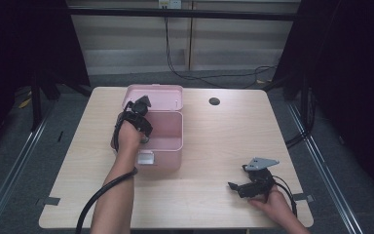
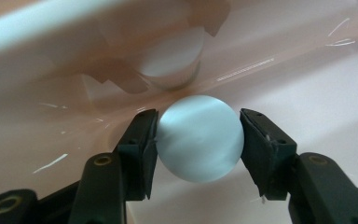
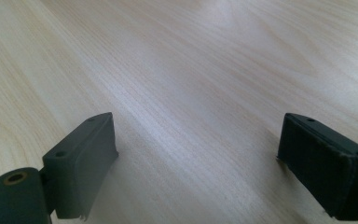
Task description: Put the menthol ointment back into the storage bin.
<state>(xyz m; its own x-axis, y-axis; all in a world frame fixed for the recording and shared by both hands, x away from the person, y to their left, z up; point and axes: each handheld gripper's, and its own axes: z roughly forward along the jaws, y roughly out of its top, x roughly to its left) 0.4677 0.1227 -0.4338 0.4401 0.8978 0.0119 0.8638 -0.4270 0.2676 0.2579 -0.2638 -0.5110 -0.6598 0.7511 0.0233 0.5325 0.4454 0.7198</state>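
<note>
L gripper pinching pale ball inside pink box, box wall just behind; R gripper jaws spread over bare table

Inside the pink box, hidden in the high view under the left hand and left gripper: the pale ball. Blurred behind that ball in the left gripper view: a round white shape, not identifiable. Cut off at the bottom edge of the high view: both forearms. Too small to tell there: right gripper jaw gap.
</note>
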